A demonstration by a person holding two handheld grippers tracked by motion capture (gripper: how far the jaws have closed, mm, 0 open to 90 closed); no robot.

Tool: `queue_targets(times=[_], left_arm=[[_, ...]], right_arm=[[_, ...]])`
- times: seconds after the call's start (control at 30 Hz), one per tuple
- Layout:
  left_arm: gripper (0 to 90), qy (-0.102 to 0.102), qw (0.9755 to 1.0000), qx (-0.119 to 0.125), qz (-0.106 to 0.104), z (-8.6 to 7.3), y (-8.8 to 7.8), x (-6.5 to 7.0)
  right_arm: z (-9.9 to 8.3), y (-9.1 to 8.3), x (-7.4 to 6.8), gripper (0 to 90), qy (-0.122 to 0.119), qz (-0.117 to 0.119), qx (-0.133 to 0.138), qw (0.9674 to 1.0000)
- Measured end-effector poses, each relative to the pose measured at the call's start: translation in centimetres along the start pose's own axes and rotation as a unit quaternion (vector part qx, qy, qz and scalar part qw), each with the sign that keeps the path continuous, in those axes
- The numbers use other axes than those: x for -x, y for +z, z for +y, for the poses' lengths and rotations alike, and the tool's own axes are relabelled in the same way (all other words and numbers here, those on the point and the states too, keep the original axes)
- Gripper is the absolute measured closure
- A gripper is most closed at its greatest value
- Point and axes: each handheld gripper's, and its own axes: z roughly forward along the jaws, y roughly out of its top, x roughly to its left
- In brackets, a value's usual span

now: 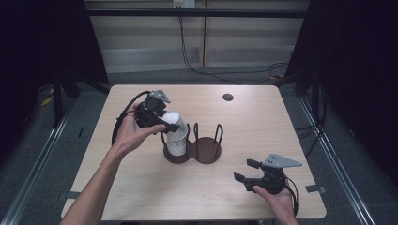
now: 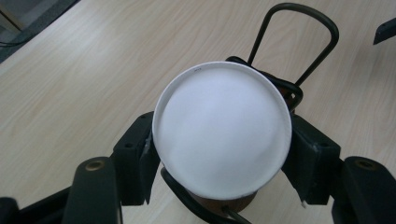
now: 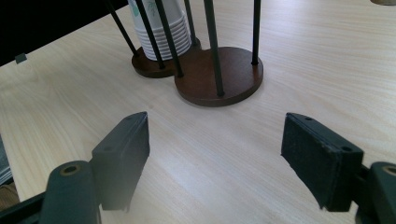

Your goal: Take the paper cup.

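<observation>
The top paper cup (image 2: 223,133) sits between the pads of the left tongs (image 1: 165,123), which are clamped on its rim from either side, one pad at each edge of the white circle as the left gripper view looks down on it. Under it the stack of cups (image 3: 161,28) stands in the near-left bay of a wire holder (image 1: 192,147), with the holder's dark loops rising just beside and beyond the left tongs.

The second round bay of the holder (image 3: 219,77) is bare wood, straight ahead of the right tongs (image 1: 249,171), which rest low on the worktop (image 1: 263,122) well apart from the stack, their jaws apart with nothing between them.

The main risk, as I judge it, is that nested cups stick: a lift could drag the next cup, or the whole stack, up with the gripped one. The squeeze on a thin rim may also dent it oval and let it slip out. A slanted pull could catch the cup or a pad on the wire loop close by and rock the holder, since nothing steadies its base.
</observation>
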Motion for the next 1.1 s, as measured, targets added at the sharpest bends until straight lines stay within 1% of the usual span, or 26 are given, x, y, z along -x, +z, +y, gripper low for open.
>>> queue_targets(times=[0.07,0.1,0.13,0.2,0.33,0.37,0.4,0.47,0.53,0.57,0.6,0.67,0.7,0.8,0.9,1.03,1.07,1.1], left_arm=[[35.1,0.005,1.0,0.005,0.005,0.0,-0.2,0.0],[35.1,0.002,1.0,0.009,0.004,-0.1,-0.4,0.1],[35.1,0.003,0.9999,0.011,0.005,-0.1,-0.5,0.0],[35.2,-0.002,0.9998,0.02,0.004,-0.2,-0.6,0.1],[35.3,-0.004,0.9997,0.024,0.004,-0.4,-0.8,0.1],[35.4,-0.008,0.9995,0.03,0.004,-0.4,-0.8,0.1],[35.4,-0.006,0.9994,0.032,0.004,-0.4,-1.0,0.1],[35.3,-0.007,0.9993,0.036,-0.001,-0.4,-1.2,0.1],[35.2,-0.004,0.9991,0.041,0.002,-0.5,-1.3,0.1],[35.2,-0.008,0.9987,0.051,0.002,-0.5,-1.4,0.1],[35.2,-0.008,0.9984,0.056,-0.003,-0.6,-1.6,0.0],[35.2,-0.005,0.9983,0.058,-0.003,-0.6,-1.7,0.0],[35.2,-0.008,0.9979,0.064,-0.002,-0.6,-1.7,0.1],[35.1,-0.004,0.9974,0.071,0.003,-0.6,-2.0,0.2],[35.1,-0.001,0.9967,0.081,0.004,-0.6,-2.2,0.3],[35.1,-0.003,0.995,0.1,0.002,-0.6,-2.7,0.4],[35.1,-0.005,0.9944,0.105,-0.002,-0.6,-2.9,0.3],[35.2,-0.005,0.9941,0.109,-0.001,-0.7,-3.0,0.3]], right_arm=[[0.0,0.0,0.0,23.3,0.002,0.0,0.0,1.0],[0.0,0.0,0.0,23.3,0.002,0.001,0.0,1.0],[0.0,0.0,0.0,23.2,0.001,0.001,0.001,1.0],[0.0,0.0,0.0,23.1,0.003,0.001,0.001,1.0],[0.0,0.0,0.0,23.0,0.004,0.001,0.0,1.0],[0.0,0.0,0.0,23.1,0.004,0.0,0.0,1.0],[0.0,0.0,0.0,23.0,0.004,0.001,0.0,1.0],[0.0,0.0,0.0,23.0,0.004,0.001,0.0,1.0],[0.0,0.0,0.0,22.9,0.006,0.003,0.001,1.0],[0.0,0.0,0.1,22.8,0.006,0.004,0.003,1.0],[0.0,-0.1,0.1,22.7,0.005,0.004,0.004,1.0],[0.0,0.0,0.0,22.5,0.005,0.005,0.005,1.0],[0.0,0.0,0.0,22.5,0.005,0.006,0.005,1.0],[0.0,0.0,0.0,22.4,0.005,0.006,0.005,1.0],[0.0,0.0,0.1,22.3,0.005,0.004,0.003,1.0],[0.0,0.0,0.0,21.8,0.009,0.003,0.003,1.0],[0.0,0.0,0.0,21.8,0.009,0.003,0.004,1.0],[0.0,0.0,0.0,21.8,0.009,0.002,0.004,1.0]])
